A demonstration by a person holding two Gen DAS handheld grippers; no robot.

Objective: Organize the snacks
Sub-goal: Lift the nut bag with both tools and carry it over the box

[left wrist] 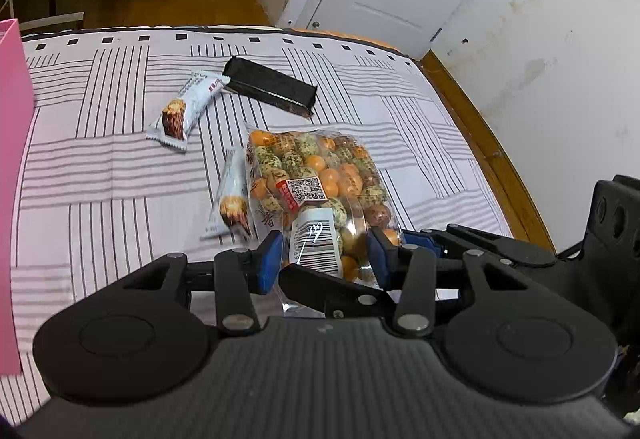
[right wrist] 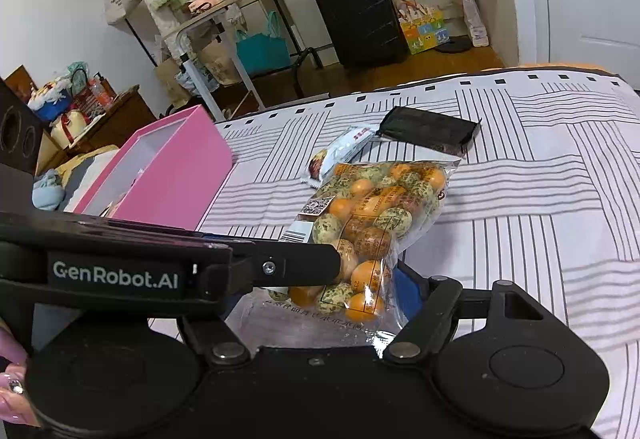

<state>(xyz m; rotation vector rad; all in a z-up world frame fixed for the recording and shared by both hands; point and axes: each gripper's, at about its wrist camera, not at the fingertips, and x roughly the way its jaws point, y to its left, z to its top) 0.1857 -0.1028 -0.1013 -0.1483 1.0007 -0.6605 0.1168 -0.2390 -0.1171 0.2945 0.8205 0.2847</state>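
A clear bag of orange and speckled round snacks (left wrist: 316,175) hangs over the striped bed sheet, held at its near end. My left gripper (left wrist: 324,259) is shut on it, its blue pads (left wrist: 268,263) pressing both sides by the barcode label. In the right wrist view the same bag (right wrist: 376,211) sits between the fingers of my right gripper (right wrist: 328,291). One blue pad (right wrist: 406,287) touches the bag; the other finger is hidden behind the left gripper's body (right wrist: 120,275). Two white snack bars (left wrist: 188,111) (left wrist: 232,195) and a black packet (left wrist: 272,85) lie on the sheet.
An open pink box (right wrist: 172,175) stands on the bed to the left of the bag. The wooden bed edge (left wrist: 480,143) and a white wall run along the right. A black suitcase (right wrist: 360,15), bags and a clothes rack stand beyond the bed's far end.
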